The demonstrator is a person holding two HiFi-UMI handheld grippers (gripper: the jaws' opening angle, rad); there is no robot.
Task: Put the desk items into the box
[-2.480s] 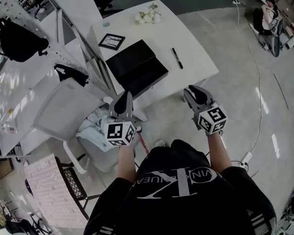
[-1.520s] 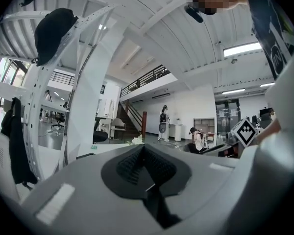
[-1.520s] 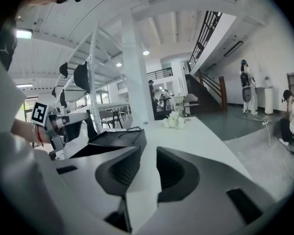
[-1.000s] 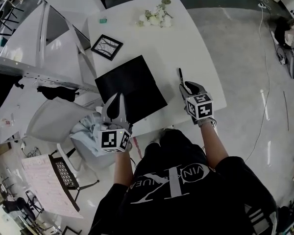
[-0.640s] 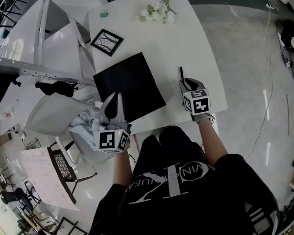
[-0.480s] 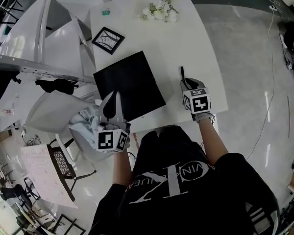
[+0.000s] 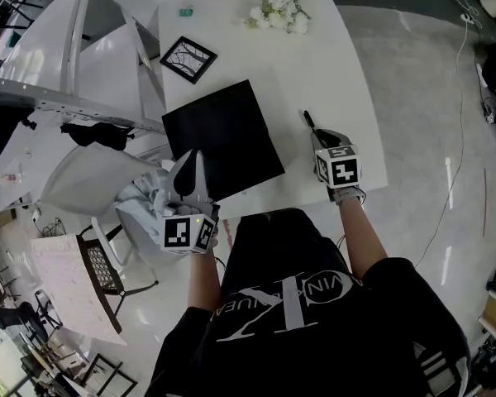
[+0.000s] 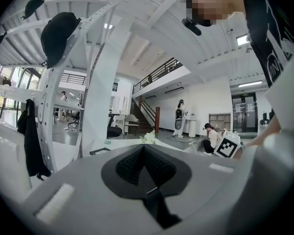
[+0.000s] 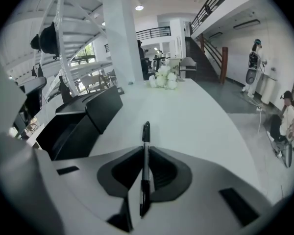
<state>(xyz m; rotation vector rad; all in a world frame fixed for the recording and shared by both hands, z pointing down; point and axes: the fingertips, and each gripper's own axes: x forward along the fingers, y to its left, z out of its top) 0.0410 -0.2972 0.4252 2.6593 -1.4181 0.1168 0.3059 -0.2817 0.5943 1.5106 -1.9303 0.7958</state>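
on the white desk (image 7: 331, 64), just to the right of the black box (image 7: 221, 137), the right gripper (image 7: 318, 136) has its jaws pressed narrow onto a black pen (image 7: 307, 120), whose far end sticks out ahead of the jaws, away from the person. at the box's near left corner the left gripper (image 7: 191, 159) points forward with its jaws closed together and nothing between them. past the box's far left corner lies a small black picture frame (image 7: 188, 59), and farther beyond the box sits a bunch of white flowers (image 7: 279, 16).
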